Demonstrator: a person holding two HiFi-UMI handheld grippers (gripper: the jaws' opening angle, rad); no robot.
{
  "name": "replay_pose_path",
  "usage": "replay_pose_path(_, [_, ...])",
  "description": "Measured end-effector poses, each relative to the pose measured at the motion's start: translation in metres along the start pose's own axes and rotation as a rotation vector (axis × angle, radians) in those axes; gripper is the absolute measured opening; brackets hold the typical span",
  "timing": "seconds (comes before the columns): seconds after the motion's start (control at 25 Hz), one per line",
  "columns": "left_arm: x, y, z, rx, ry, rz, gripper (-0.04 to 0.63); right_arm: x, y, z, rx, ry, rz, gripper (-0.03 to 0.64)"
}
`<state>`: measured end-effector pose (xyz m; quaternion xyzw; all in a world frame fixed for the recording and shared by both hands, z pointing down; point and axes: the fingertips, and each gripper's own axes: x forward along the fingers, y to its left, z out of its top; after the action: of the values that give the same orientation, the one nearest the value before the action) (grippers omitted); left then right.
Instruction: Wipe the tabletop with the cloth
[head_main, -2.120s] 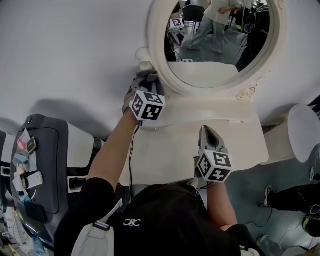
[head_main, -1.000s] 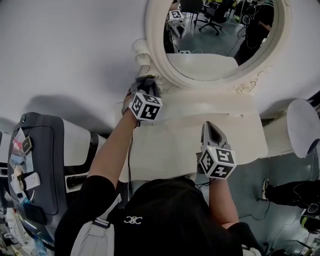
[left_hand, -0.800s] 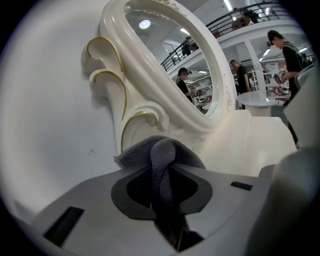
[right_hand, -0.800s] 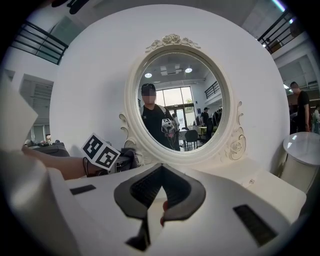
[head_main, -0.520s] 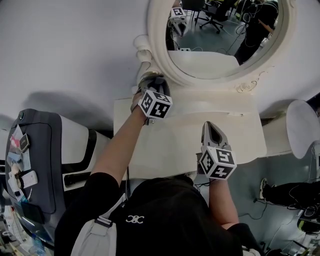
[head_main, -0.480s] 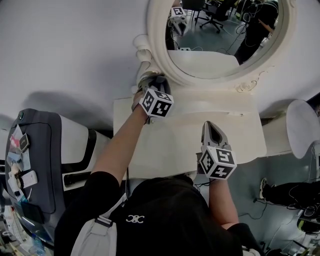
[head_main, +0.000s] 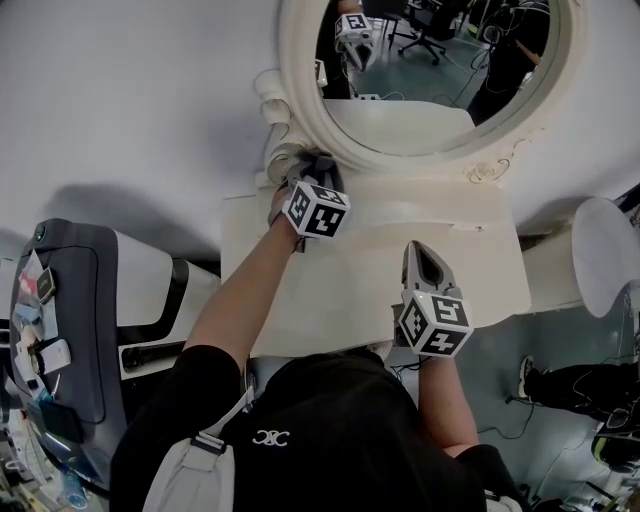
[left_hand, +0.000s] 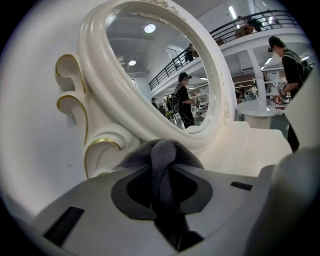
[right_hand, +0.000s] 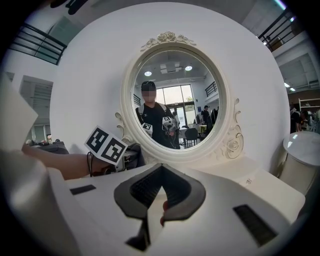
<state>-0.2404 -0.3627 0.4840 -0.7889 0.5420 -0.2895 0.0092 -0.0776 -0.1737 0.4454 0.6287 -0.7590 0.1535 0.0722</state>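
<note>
Cream vanity surface (head_main: 330, 290) under round mirror (head_main: 430, 60), white wall behind. Dark grey cloth (left_hand: 161, 155), soft, bunched into a thick upright fold, pinched tight in left tongs (left_hand: 162, 172) at back-left corner, just beside scrolled base of mirror frame. Cloth's lower end hidden behind tongs body (contact with surface not readable). Right tongs (right_hand: 159, 197) closed together, holding nothing, over front right of surface.

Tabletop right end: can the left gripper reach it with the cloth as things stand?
Probably yes. The left gripper holds the cloth back left by the mirror; the tabletop looks bare, though the right gripper is over mid-front.
</note>
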Motion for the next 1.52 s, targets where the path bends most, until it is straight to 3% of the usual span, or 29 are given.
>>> replay_pose_path(0.44, [0.034,-0.026,-0.004,-0.021,0.051,-0.017,0.066,-0.012,-0.046,-0.003,0.021,0.012,-0.052,0.003])
replay_pose_path(0.6, [0.044,-0.037,-0.009,0.047,0.054,0.005,0.066,-0.013,-0.059,-0.005,0.022,0.021,-0.061,0.003])
replay_pose_path(0.8, [0.045,-0.041,-0.007,-0.012,0.027,0.022,0.066,-0.011,-0.068,-0.012,0.017,0.052,-0.056,0.003])
replay_pose_path(1.0, [0.052,-0.062,-0.018,-0.037,0.057,-0.074,0.066,-0.007,-0.069,-0.012,-0.007,0.067,-0.034,0.003])
replay_pose_path(1.28, [0.045,-0.038,-0.037,-0.103,0.095,-0.003,0.066,0.001,-0.073,-0.002,-0.007,0.054,-0.01,0.003])
replay_pose_path(1.52, [0.017,-0.017,-0.046,-0.036,0.076,0.039,0.065,0.01,-0.05,-0.001,-0.002,0.044,0.039,0.003])
